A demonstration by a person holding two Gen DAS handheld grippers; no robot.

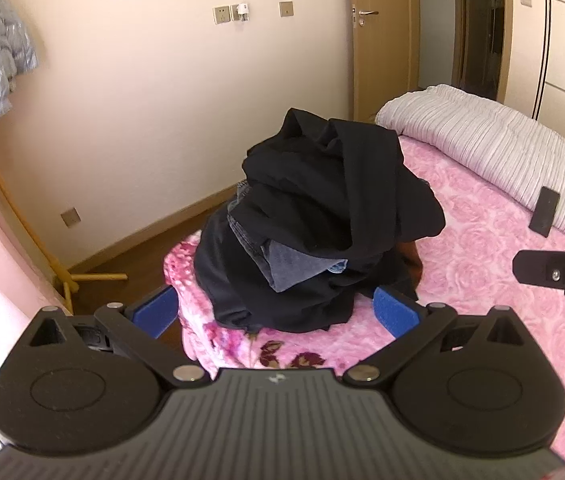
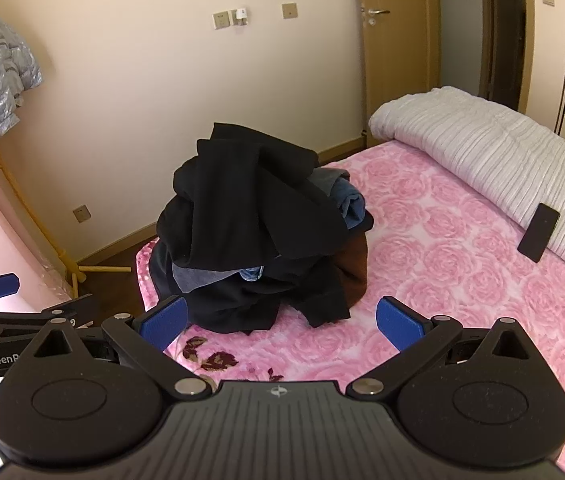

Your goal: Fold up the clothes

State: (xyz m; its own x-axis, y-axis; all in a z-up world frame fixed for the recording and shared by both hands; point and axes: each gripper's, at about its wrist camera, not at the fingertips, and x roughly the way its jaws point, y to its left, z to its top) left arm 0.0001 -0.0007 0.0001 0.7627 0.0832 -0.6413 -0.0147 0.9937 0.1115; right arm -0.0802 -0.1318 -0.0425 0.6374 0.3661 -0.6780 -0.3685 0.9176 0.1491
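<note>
Clothes pile (image 1: 314, 220) sits mid-frame in both views, a dark heap with black cloth on top, blue denim showing at the side and a brown piece at its right base. It rests on the bed (image 1: 482, 240), near the bed's left edge and corner, where the pink rose blanket drops toward the floor (image 1: 130, 248). Left tool (image 1: 276, 312): fingers wide apart, holding nothing, just short of the pile's near base. Right tool (image 2: 280, 322): likewise wide apart and empty, just short of the pile, left finger near the blanket edge. Open blanket lies right of the pile. A phone (image 2: 538, 237) leans on the striped quilt (image 2: 482, 148) at right, well apart from the pile. Wall and door at top.
</note>
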